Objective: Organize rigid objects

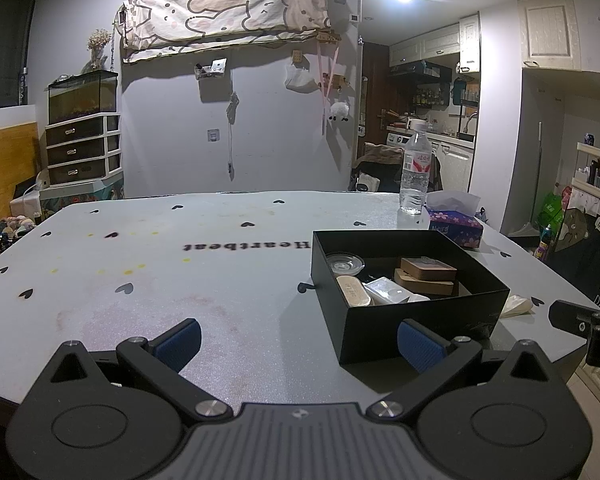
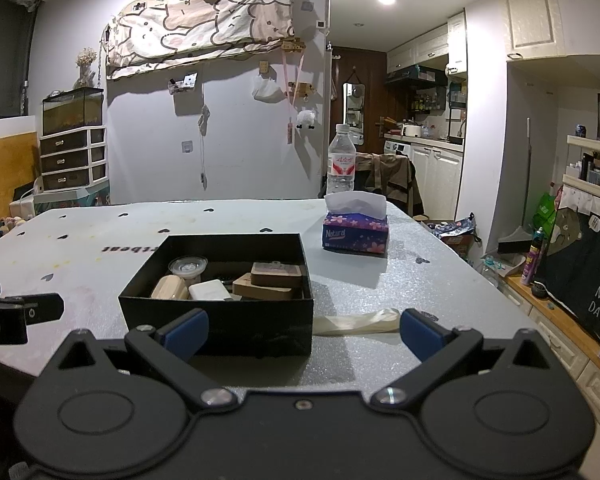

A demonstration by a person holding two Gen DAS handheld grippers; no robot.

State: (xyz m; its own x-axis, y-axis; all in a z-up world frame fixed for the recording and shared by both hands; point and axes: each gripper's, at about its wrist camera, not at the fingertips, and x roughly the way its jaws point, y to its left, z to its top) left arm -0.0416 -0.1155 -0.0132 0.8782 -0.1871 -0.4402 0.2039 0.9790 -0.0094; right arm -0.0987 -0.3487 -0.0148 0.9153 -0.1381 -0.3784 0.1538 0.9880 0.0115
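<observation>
A black open box (image 1: 416,328) (image 2: 220,322) sits on the grey table near its front right. Inside it lie a small glass dish (image 1: 345,263) (image 2: 188,266), a beige oval case (image 1: 353,291) (image 2: 169,287), a white block (image 1: 386,289) (image 2: 209,290) and two stacked wooden pieces (image 1: 428,269) (image 2: 275,274). My left gripper (image 1: 298,345) is open and empty, low over the table, its right finger in front of the box's near wall. My right gripper (image 2: 304,335) is open and empty, just in front of the box.
A cream soft item (image 2: 356,322) (image 1: 516,306) lies on the table right of the box. A purple tissue box (image 2: 355,233) (image 1: 456,227) and a water bottle (image 2: 341,160) (image 1: 415,168) stand behind. The table's front edge (image 1: 4,394) is close below my grippers.
</observation>
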